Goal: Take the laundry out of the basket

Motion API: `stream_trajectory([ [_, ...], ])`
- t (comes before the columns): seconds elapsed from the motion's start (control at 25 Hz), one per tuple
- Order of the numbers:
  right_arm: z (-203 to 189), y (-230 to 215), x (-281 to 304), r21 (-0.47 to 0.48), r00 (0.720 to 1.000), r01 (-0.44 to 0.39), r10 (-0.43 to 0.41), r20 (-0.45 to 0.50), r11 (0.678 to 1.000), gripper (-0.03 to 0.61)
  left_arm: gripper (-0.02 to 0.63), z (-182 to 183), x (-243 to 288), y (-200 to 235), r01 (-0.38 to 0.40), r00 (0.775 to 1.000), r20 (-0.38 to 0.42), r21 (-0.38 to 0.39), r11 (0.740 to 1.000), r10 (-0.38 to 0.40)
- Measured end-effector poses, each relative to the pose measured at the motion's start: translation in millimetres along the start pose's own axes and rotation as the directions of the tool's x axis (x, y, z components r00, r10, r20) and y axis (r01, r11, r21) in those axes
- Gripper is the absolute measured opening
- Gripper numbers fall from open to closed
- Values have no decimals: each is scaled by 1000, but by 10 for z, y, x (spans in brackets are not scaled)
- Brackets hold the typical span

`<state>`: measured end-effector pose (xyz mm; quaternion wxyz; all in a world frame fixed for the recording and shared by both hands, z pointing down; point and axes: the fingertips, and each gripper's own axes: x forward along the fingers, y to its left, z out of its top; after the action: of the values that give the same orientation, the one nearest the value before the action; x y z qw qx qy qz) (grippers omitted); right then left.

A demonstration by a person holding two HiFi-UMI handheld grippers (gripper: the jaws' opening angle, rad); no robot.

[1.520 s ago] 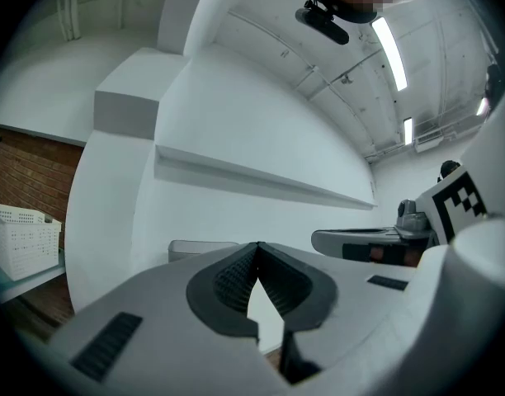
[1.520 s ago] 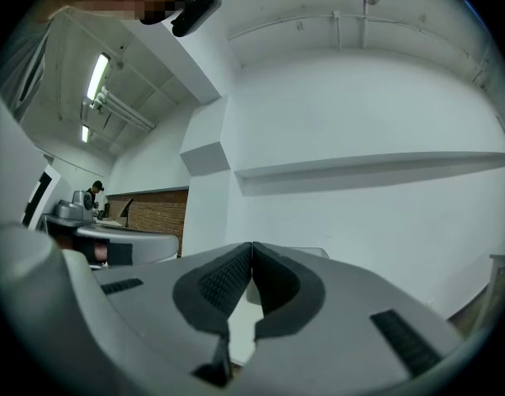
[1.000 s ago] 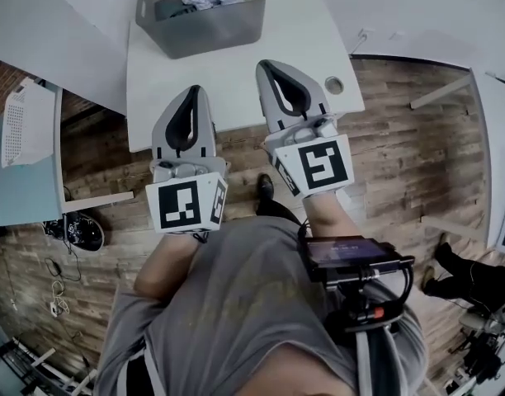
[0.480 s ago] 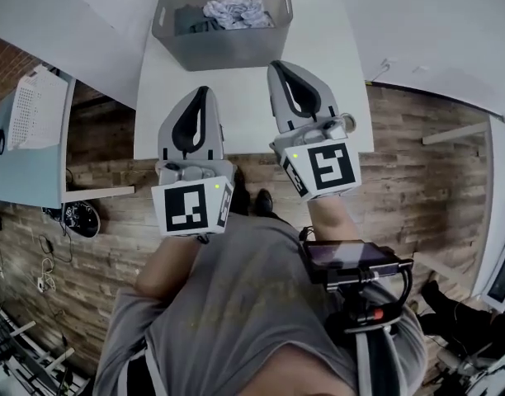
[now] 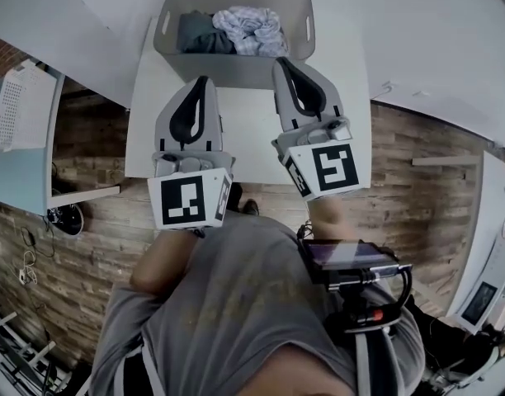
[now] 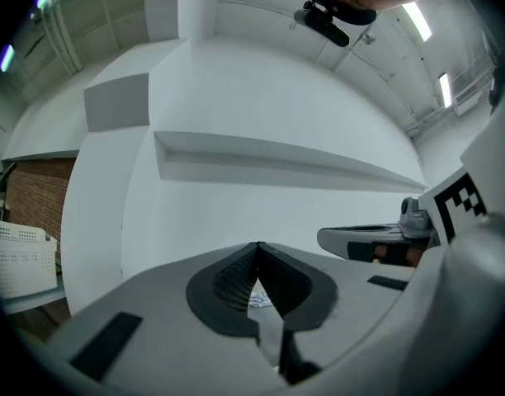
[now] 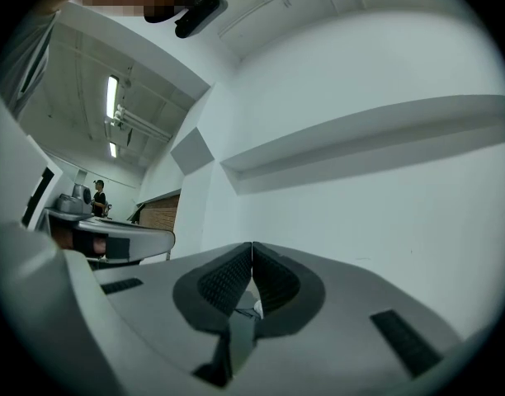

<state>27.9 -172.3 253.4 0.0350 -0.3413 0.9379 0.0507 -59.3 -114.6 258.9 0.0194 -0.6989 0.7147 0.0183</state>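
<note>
Head view: the basket (image 5: 236,71) stands at the desk's (image 5: 244,143) far edge. The laundry (image 5: 252,30), a pale bundle beside a dark piece, lies inside it. The left tool (image 5: 204,81) and right tool (image 5: 279,61) hover over the bare middle, tips close to the basket's near wall. A forward push could shove the basket off the far edge. Bare desk lies along the near edge.

Left gripper view: the left tool (image 6: 257,247) is closed and empty. The right tool (image 6: 376,242) is alongside, so reaching in together risks a clash.

Right gripper view: the right tool (image 7: 252,246) is closed and empty, aimed above the basket.
</note>
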Motion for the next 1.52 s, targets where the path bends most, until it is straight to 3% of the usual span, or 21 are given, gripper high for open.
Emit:
stream_trajectory([
  [0.44,-30,-370,910,-16,999,28,-29,-43,999,8,8,134,922,424,30,999,26,-10,999,-30],
  [0.64,-58,-396,1238,-32,1000,-3,2,-30,999,8,8,154,1202,577,36,999,24,-22,999,-36],
  [1.08,-599,-459,1890,-21,982,-82,77,-170,996,11,8,-24,1865,890,50,999,-6,-96,994,-51],
  [1.24,-744,-462,2019,38,960,-137,142,-241,990,106,8,-64,1987,943,47,999,-11,-107,993,-49],
  [1.4,-907,-471,2260,-36,939,-195,176,-295,980,152,8,-135,2151,1046,64,998,-11,-168,984,-66],
  [1.52,-1176,-429,2334,-45,900,-247,213,-380,968,200,8,-186,2243,1102,68,997,-21,-194,979,-74],
])
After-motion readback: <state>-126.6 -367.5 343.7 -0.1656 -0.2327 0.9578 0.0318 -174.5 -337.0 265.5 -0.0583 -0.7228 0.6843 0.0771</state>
